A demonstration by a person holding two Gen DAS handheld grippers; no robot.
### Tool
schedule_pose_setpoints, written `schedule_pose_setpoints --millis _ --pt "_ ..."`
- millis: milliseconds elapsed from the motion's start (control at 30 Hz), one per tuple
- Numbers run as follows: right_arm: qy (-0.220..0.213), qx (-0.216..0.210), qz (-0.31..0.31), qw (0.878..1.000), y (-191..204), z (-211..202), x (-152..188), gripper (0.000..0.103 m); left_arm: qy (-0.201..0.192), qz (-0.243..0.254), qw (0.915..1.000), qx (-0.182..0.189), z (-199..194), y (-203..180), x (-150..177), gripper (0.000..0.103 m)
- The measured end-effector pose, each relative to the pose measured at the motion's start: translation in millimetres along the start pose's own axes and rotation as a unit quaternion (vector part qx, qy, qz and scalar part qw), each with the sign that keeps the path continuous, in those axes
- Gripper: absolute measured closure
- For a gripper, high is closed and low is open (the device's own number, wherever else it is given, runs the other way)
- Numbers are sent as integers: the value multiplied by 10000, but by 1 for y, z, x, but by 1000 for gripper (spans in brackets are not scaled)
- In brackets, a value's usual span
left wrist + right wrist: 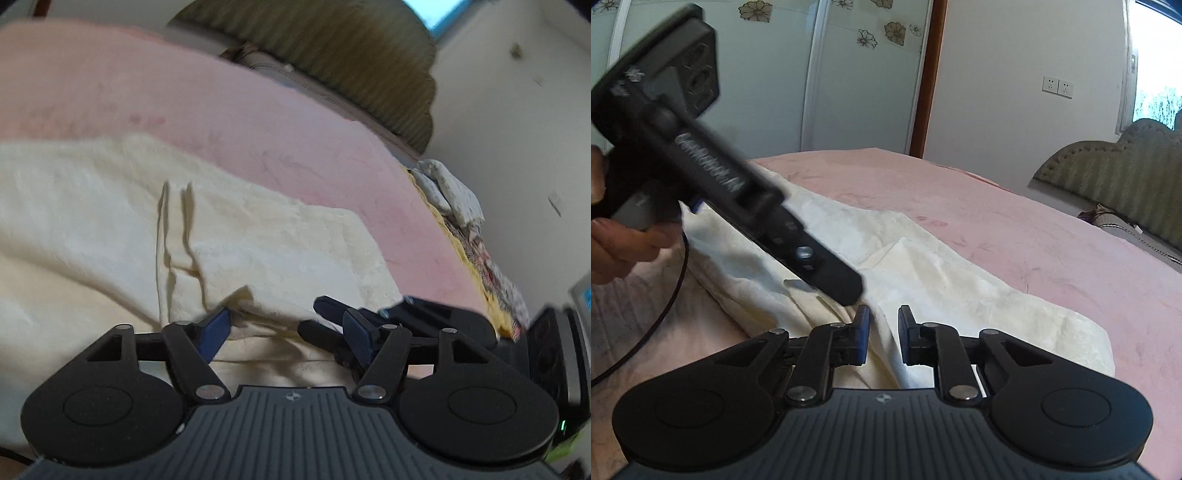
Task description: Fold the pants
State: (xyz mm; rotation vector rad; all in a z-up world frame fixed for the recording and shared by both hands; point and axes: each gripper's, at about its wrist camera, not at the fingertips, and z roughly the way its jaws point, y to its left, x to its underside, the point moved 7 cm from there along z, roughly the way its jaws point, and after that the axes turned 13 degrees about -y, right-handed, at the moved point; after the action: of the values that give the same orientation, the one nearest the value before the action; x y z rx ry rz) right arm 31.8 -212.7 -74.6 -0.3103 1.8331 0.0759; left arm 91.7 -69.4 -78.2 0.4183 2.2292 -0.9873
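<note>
The cream pants (pixel 923 266) lie spread on the pink bed (pixel 1052 240). My right gripper (pixel 884 325) pinches a raised fold of them at the near edge. My left gripper (pixel 284 328) gapes just over the cloth, gripping nothing.
</note>
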Motion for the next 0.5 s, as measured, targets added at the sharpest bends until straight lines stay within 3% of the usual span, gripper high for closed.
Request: schedule_pose_setpoints --millis 133,167,200,267,333,400,500 --pt "71 1 -48 10000 2 -2 3 87 100 -823 9965 -92 12 13 -5 35" --pt "78 -4 -85 9999 3 -3 5 87 81 -1036 9945 -110 12 17 -6 40" --pt "83 -10 -114 9999 3 -3 6 87 83 -1196 9926 -183 12 22 -8 58" --pt "85 -56 -163 9998 6 -5 9 87 139 -1330 9902 -403 15 30 -8 83" --pt "116 -50 -143 9998 7 -8 11 87 85 -1450 9887 -373 15 33 -7 88" --pt "108 -44 -109 9999 7 -9 11 87 -95 -1349 9901 -374 11 30 -10 91" --pt "166 3 -121 9998 6 -7 11 87 -619 -700 9950 -354 -5 13 -23 92"
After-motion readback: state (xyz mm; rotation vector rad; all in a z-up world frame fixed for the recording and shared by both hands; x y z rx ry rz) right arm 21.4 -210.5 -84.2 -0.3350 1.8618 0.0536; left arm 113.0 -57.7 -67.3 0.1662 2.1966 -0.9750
